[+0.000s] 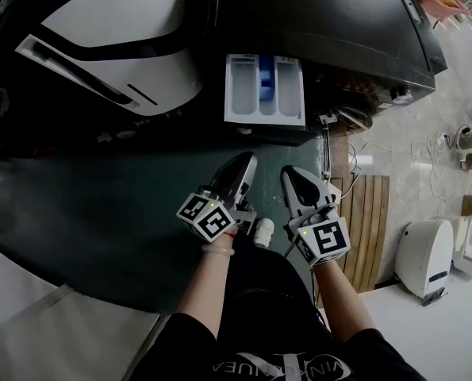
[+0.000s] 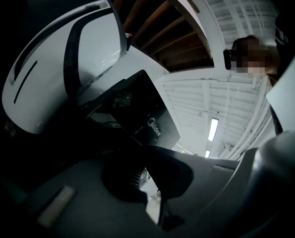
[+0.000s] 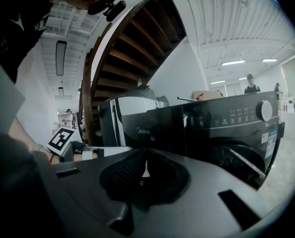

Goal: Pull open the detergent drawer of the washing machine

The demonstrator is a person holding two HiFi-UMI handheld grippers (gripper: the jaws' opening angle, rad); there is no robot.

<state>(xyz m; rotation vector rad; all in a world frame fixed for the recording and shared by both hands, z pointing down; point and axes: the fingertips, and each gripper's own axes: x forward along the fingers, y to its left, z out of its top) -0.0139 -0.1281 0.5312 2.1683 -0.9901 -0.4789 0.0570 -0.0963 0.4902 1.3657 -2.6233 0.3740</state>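
Note:
The black washing machine (image 1: pixel 323 22) stands ahead with its detergent drawer (image 1: pixel 263 90) pulled out; the drawer is white with a blue insert in its middle. Both grippers hang side by side below the drawer, apart from it. My left gripper (image 1: pixel 250 159) is shut with nothing between its jaws, and in the left gripper view the left gripper (image 2: pixel 147 175) shows its pads pressed together, the machine (image 2: pixel 142 113) beyond them. My right gripper (image 1: pixel 289 173) is shut and empty too. The right gripper view has the right gripper (image 3: pixel 145 170) level with the machine's front panel (image 3: pixel 221 123).
A white rounded appliance (image 1: pixel 117 38) stands left of the washing machine. A wooden slatted board (image 1: pixel 370 221) lies on the floor at the right, with cables and white devices (image 1: pixel 426 256) beyond it. A dark mat (image 1: pixel 101 213) covers the floor under me.

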